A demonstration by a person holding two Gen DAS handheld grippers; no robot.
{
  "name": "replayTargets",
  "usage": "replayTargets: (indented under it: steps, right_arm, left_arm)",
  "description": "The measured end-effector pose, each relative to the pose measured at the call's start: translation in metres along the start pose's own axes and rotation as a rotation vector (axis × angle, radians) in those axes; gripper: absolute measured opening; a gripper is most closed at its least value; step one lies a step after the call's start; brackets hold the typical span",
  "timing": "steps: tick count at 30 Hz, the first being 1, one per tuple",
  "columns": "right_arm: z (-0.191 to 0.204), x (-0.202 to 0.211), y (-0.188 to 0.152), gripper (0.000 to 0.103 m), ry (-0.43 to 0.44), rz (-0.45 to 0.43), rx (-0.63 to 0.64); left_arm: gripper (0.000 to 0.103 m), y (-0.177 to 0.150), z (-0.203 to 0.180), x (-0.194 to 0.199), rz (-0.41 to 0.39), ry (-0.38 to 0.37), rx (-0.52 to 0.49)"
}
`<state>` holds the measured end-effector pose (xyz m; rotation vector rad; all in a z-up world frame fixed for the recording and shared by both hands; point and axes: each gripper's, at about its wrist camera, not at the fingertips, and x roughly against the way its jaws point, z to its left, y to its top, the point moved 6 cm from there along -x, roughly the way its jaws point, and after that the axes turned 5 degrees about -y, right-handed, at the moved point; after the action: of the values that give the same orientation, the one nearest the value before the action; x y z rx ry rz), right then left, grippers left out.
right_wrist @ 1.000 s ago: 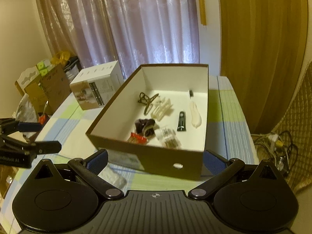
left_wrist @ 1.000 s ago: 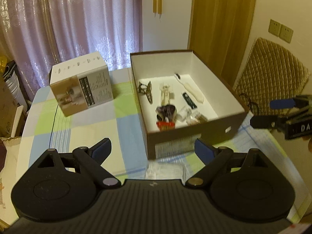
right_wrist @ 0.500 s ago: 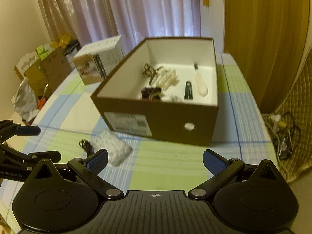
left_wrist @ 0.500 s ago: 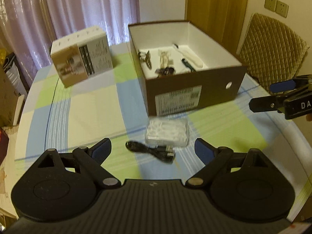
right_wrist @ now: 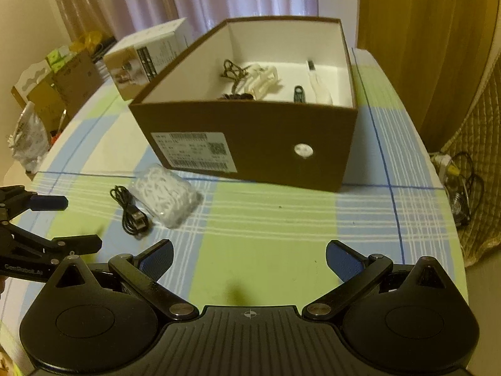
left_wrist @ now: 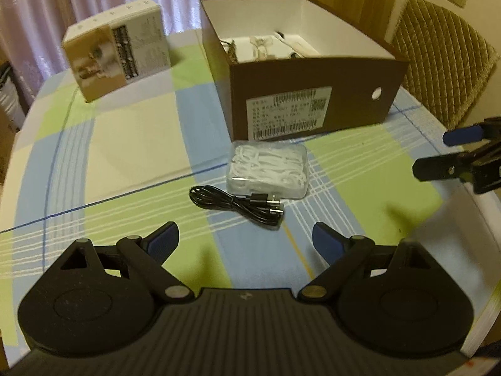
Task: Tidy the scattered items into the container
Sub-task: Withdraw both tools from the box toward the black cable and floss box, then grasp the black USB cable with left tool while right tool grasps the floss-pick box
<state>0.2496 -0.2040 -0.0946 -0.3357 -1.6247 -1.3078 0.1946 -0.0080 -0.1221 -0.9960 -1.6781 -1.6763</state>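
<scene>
A brown box point(left_wrist: 313, 94) with white walls inside is seen on the checked tablecloth point(left_wrist: 125, 144). Small things are already kept in it: a white clip point(right_wrist: 263, 78), a dark wire clip point(right_wrist: 233, 70), a white stick-shaped thing point(right_wrist: 317, 84) and a small dark tube point(right_wrist: 299, 94). Two things are left out on the cloth, just in front of the box's label side. A clear case of white picks point(left_wrist: 269, 166) is laid close to the box. A coiled black cable point(left_wrist: 238, 202) is laid just beside the case, with its plugs touching the case's near edge.

The left gripper point(left_wrist: 245, 238) is held above the cloth near the cable. Its jaws are spread wide and nothing is held between them. The right gripper point(right_wrist: 249, 255) is held over the bare cloth, to the right of the two things. Its jaws are spread wide too, with nothing in them.

A white and tan carton point(left_wrist: 116, 53) is stood to the left of the brown box, apart from it.
</scene>
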Motion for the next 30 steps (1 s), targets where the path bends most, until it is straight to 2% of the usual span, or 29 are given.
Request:
replayTargets:
  steps: [4, 11, 20, 30]
  right_arm:
    - [-0.004, -0.005, -0.003, 0.101, -0.010, 0.018, -0.014]
    - [-0.011, -0.017, -0.009, 0.101, -0.028, 0.054, -0.032]
    - [-0.020, -0.029, -0.013, 0.101, -0.059, 0.089, -0.068]
    - [-0.024, -0.033, -0.017, 0.101, -0.078, 0.112, -0.083]
  left_arm:
    - [0.095, -0.002, 0.004, -0.016, 0.019, -0.045, -0.020]
    - [0.095, 0.001, 0.018, -0.042, 0.029, -0.088, -0.031]
    - [0.098, 0.011, 0.023, -0.066, 0.031, -0.117, -0.128]
    - [0.098, 0.015, 0.028, -0.077, 0.007, -0.176, -0.181]
